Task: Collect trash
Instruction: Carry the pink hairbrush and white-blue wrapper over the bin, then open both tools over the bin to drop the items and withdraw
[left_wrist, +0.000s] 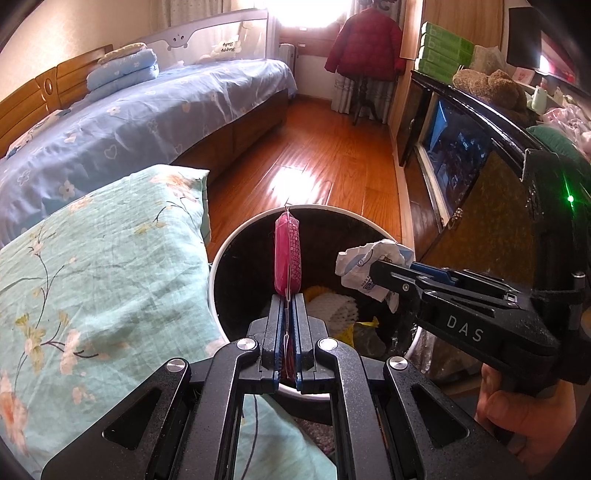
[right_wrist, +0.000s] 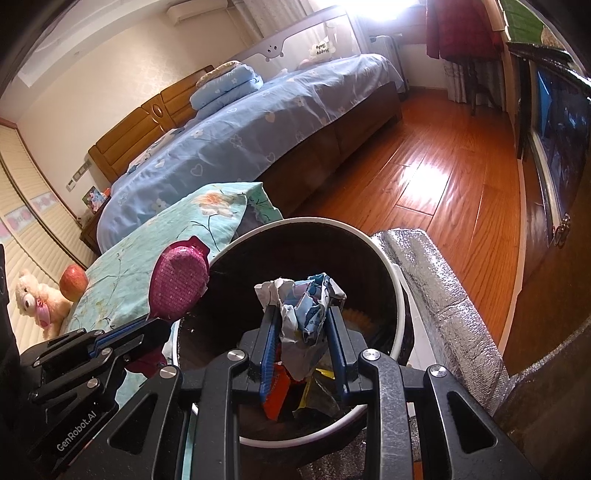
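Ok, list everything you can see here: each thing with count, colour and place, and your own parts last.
Flat magenta plastic packet: one, held above the bin.
Crumpled white-and-blue paper wrapper: one, held above the bin.
Round white-rimmed waste bin with dark inside: one, on the floor, wrappers inside.
Teal floral pillow: one, left of the bin.
Red apple: one, on the teal cloth.
Cream teddy bear: one, far left.
Blue-sheeted bed: one, behind.
Silver foil roll: one, right of the bin.
Red jacket: one, hanging by the window.
Left gripper: black, shut on the packet.
Right gripper: black, shut on the wrapper.
Hand: one, holding the right gripper.
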